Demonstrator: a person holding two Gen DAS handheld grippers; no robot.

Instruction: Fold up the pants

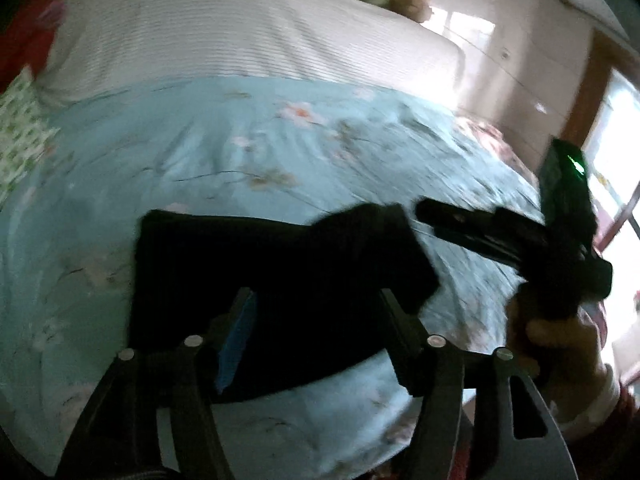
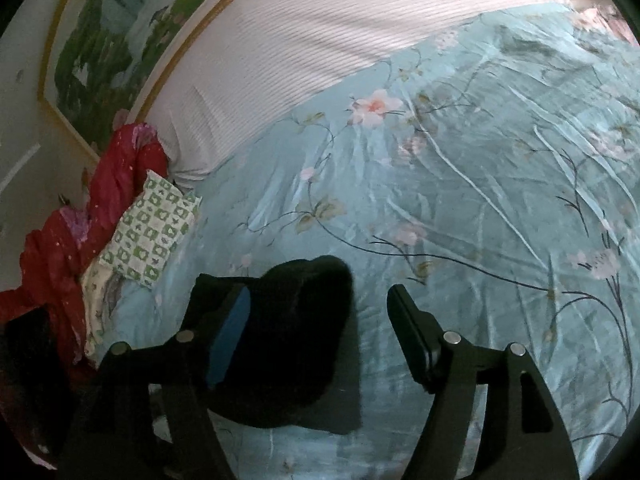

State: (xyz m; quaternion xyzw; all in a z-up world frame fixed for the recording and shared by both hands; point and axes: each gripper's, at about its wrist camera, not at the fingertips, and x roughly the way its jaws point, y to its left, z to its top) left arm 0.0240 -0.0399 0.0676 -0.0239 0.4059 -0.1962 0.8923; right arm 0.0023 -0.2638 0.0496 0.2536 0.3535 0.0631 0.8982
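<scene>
Black pants lying folded into a compact dark bundle on the light blue floral bedsheet

Left gripper released, fingers spread wide over the bundle; blue pad on the left-hand finger clear of the cloth as far as visible, nothing pinched between the fingers. Pants seen between and beyond the fingertips, spreading past the left-hand finger (picture blurred, edges of the fabric uncertain)

Right gripper likewise released, fingers well apart. Folded pants behind and just beside its left-hand finger, extending into the gap; right-hand finger over bare sheet, apart from the cloth. Contact between the blue pad and the fabric not determinable

From the left wrist view, right gripper visible beyond the right-hand finger, tips near the far corner of the bundle, held by a hand with a pale cuff

Also noted: white ribbed coverlet across the bed beyond the fingertips, green-and-white patterned pillow and red cloth far out past the left-hand finger, gold-framed landscape painting on the wall above
</scene>
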